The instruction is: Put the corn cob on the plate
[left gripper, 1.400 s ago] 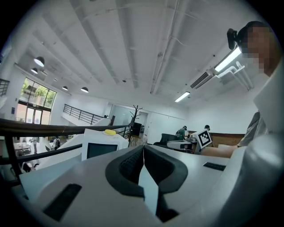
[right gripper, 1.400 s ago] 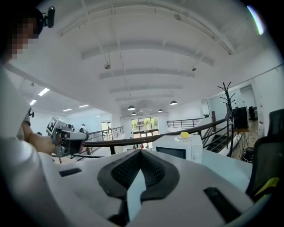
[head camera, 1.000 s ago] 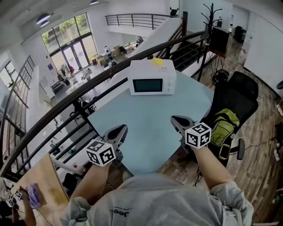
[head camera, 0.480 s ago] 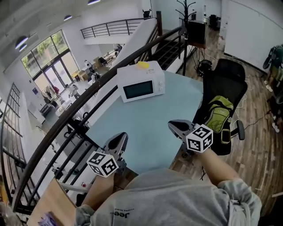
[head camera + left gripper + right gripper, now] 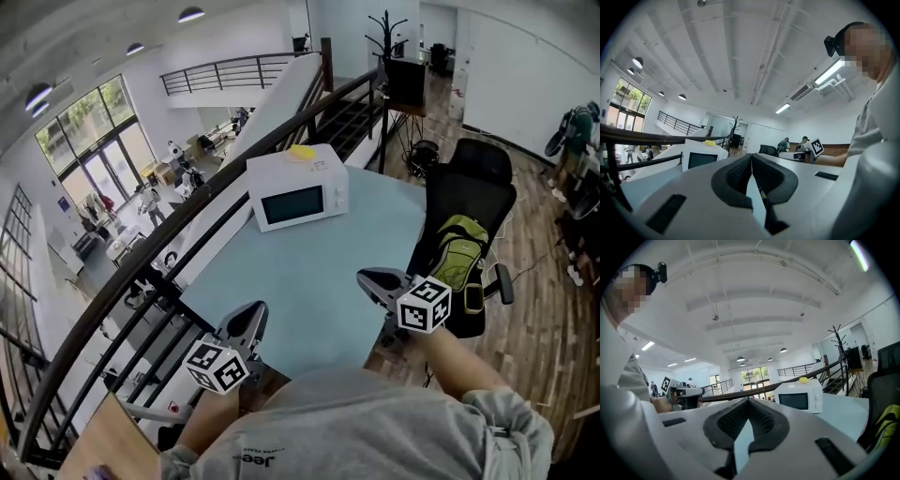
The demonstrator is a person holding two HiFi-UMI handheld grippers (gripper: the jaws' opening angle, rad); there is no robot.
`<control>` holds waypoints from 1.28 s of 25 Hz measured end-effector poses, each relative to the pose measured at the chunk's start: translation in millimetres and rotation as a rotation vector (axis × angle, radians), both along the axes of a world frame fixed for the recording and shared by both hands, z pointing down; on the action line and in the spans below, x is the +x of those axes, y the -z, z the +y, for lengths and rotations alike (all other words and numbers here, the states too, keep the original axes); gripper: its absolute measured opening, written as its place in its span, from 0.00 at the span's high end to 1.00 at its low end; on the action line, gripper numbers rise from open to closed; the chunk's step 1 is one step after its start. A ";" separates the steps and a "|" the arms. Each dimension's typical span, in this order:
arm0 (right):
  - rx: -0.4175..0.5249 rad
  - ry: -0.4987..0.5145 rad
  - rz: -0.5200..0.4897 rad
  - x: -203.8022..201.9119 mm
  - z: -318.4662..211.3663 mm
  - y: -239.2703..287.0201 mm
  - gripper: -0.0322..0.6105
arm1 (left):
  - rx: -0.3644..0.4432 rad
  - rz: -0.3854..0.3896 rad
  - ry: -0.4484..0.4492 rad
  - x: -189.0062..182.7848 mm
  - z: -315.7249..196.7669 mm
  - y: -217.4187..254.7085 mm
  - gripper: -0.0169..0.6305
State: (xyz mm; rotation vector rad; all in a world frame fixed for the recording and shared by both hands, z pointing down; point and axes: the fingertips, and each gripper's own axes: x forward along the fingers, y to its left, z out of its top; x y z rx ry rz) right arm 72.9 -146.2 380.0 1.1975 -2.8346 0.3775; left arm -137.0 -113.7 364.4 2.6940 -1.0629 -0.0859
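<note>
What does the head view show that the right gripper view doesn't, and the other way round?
Only the head view shows the black-and-white marker cube on the right gripper. Only the right gripper view shows that gripper's jaws pressed together, empty, and the black camera on the person's head. Both show the white box-shaped microwave with a small yellow object on top, the pale blue table and the left gripper.

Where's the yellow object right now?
Head view, upper centre: the yellow object lies on top of the white microwave, which stands at the far end of the blue table from the person.
</note>
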 end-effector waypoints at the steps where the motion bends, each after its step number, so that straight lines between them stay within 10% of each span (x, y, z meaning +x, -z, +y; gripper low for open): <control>1: -0.003 0.000 0.006 0.5 -0.3 -2.0 0.92 | -0.001 0.002 -0.001 0.4 -0.6 -0.5 0.95; 32: 0.026 0.035 0.061 -3.2 -3.8 -6.0 0.93 | -0.008 0.013 0.055 -10.4 3.4 -1.9 0.95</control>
